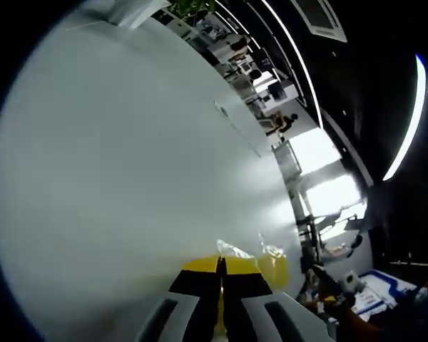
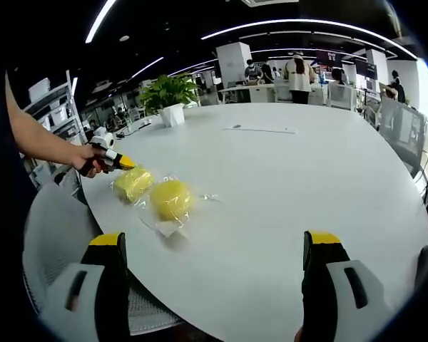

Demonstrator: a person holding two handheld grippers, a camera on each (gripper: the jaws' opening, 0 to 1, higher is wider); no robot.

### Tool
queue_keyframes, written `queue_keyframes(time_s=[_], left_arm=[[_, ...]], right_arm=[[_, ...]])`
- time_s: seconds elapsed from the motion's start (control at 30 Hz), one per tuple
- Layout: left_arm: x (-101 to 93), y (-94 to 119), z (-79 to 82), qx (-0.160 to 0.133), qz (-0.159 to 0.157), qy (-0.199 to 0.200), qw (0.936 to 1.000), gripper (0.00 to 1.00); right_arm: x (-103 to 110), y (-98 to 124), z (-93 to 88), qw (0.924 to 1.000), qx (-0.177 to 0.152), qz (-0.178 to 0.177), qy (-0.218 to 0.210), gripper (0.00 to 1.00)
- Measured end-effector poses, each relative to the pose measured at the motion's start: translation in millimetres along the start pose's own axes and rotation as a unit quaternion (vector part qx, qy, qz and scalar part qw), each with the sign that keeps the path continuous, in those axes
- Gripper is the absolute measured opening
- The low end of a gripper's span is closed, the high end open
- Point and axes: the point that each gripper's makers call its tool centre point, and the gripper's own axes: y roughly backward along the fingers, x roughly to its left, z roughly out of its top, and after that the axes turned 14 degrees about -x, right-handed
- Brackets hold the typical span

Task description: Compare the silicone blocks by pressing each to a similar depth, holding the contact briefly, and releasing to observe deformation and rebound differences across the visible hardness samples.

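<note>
The blocks (image 2: 160, 194) lay side by side, my closed left gripper (image 2: 121, 161) touching the far one, my wide-open right gripper (image 2: 217, 263) well back.

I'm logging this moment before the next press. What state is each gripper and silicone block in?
Left gripper: shut, tip touching the squarish yellow block.
Right gripper: open, holding nothing, back from the blocks.
Squarish yellow block: in clear wrap, on the white table.
Round yellow block: wrapped, on the table, untouched.
</note>
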Motion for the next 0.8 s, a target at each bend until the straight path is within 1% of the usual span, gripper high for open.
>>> queue_keyframes(time_s=[0.03,0.07,0.1,0.17,0.27,0.33,0.37,0.4,0.63,0.7,0.8], left_arm=[[-0.6,0,-0.4,0.001,-0.001,0.004,1.0000,0.00],[-4.2,1,-1.6,0.004,-0.004,0.028,0.9996,0.00],[-5.5,1,-1.6,0.004,-0.005,0.039,0.9992,0.00],[-5.1,1,-1.5,0.002,-0.004,0.027,0.9996,0.00],[-5.1,1,-1.6,0.000,-0.001,0.031,0.9995,0.00],[-7.5,1,-1.6,-0.001,-0.002,0.040,0.9992,0.00],[-12.1,1,-1.9,0.001,-0.007,0.054,0.9985,0.00],[-12.5,1,-0.9,0.000,-0.008,0.051,0.9987,0.00],[-36.7,2,11.0,-0.021,-0.032,0.033,0.9987,0.00],[-41.9,2,13.1,-0.022,-0.037,0.027,0.9987,0.00],[-53.6,3,16.6,-0.022,-0.051,0.000,0.9985,0.00]], right_arm=[[0,0,0.3,1.0000,0.000,0.000,0.000,0.96],[0,0,0.4,1.0000,0.000,0.000,-0.001,0.96],[0,0,0.3,1.0000,0.000,0.000,0.000,0.96],[0,0,0.5,1.0000,0.000,0.000,-0.001,0.96],[1,0,-0.5,1.0000,0.001,0.001,0.000,0.96],[2,0,-0.6,1.0000,0.002,0.002,0.000,0.96],[2,0,0.0,1.0000,0.002,0.002,0.000,0.96],[2,0,0.4,1.0000,0.001,0.002,0.000,0.96],[1,-3,4.5,1.0000,-0.009,0.001,-0.003,0.96],[1,-4,6.2,0.9999,-0.010,0.003,-0.001,0.96],[3,-6,8.7,0.9999,-0.012,0.006,0.001,0.96]])
